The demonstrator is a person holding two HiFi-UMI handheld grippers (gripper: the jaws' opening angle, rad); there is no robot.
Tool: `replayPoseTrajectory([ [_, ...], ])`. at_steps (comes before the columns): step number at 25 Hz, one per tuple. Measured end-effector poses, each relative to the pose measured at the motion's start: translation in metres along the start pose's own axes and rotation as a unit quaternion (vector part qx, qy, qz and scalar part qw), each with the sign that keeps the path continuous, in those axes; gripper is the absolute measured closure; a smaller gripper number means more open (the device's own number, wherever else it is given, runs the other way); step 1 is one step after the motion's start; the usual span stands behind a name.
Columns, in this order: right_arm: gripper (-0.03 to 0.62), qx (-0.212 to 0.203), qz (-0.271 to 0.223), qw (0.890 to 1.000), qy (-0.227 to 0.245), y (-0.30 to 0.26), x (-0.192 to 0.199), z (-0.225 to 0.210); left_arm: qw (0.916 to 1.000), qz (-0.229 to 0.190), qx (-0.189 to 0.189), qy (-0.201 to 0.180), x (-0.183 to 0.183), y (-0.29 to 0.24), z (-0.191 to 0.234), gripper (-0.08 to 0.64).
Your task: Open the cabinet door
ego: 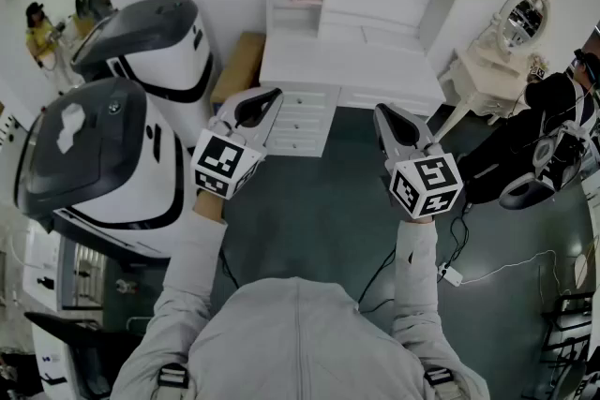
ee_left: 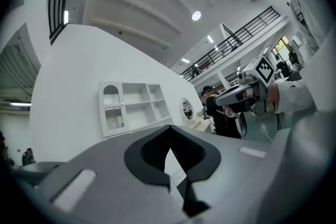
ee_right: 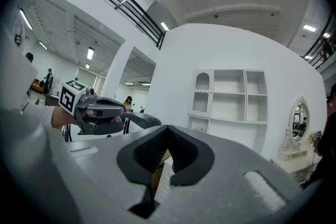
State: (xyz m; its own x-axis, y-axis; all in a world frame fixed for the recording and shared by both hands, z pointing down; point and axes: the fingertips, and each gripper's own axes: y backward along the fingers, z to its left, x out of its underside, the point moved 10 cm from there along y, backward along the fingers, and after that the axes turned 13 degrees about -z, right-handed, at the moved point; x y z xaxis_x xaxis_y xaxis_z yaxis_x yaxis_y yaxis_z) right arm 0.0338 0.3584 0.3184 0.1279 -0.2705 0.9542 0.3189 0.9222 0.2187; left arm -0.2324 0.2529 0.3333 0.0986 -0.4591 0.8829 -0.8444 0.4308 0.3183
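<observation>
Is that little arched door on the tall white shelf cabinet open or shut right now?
Shut: the arched door lies flush within the frame of the white cabinet in both gripper views; no edge swings outward.

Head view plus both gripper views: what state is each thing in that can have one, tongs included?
left tongs: shut, nothing between them, held in the air short of the cabinet.
right tongs: shut, nothing between them, held in the air.
arched cabinet door: closed, nothing touching it.
drawers: all pushed in.
</observation>
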Motion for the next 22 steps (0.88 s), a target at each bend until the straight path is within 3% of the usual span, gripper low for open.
replayPoseTrajectory([
  [12,0.591,0.004,-0.018,1.000,-0.005,0.027,0.018,-0.016,0.9998,-0.005,-0.019,-0.003,0.005,0.002,-0.026,0.542],
  [22,0.591,-0.005,-0.002,1.000,0.013,0.055,0.037,-0.037,0.9990,0.020,-0.038,-0.011,0.018,-0.006,-0.055,0.541],
])
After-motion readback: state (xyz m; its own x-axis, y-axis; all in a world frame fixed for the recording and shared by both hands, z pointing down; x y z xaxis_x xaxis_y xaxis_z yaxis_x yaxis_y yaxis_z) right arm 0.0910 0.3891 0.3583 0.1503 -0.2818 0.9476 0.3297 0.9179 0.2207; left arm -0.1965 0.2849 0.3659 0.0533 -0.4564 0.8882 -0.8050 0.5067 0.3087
